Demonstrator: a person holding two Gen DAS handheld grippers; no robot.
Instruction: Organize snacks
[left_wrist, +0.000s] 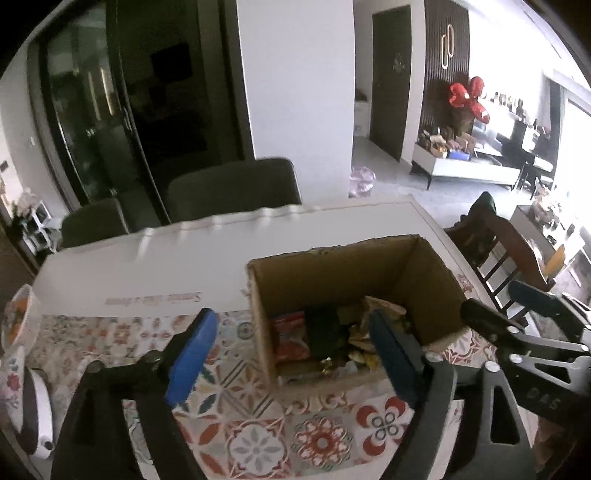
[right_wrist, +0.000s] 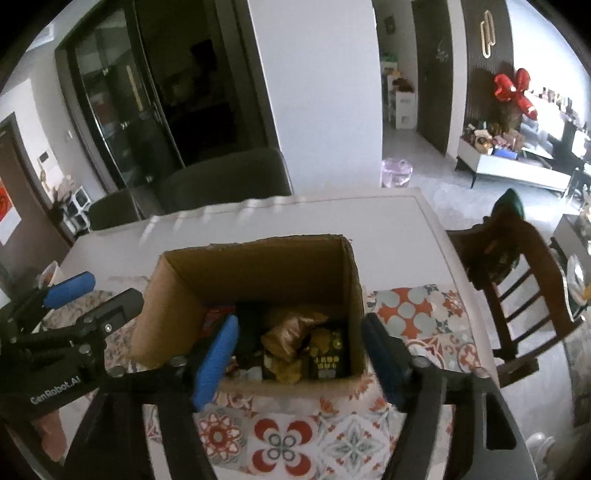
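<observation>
An open cardboard box (left_wrist: 424, 280) stands on the patterned tablecloth (left_wrist: 258, 439); it also shows in the right wrist view (right_wrist: 258, 266). Several snack packets lie inside: a red one (left_wrist: 291, 336), a dark green one (left_wrist: 325, 328), a gold bag (right_wrist: 291, 332) and a black packet (right_wrist: 330, 354). My left gripper (left_wrist: 291, 354) is open and empty, just in front of the box's near left corner. My right gripper (right_wrist: 299, 358) is open and empty, over the box's near wall. Each gripper shows in the other's view: the right one (left_wrist: 517, 314), the left one (right_wrist: 92, 295).
The white table (left_wrist: 147, 266) runs back to two grey chairs (left_wrist: 236, 188). A wooden chair (right_wrist: 517, 280) stands at the right. A patterned bowl (left_wrist: 18, 314) and a white appliance (left_wrist: 35, 417) sit at the table's left edge.
</observation>
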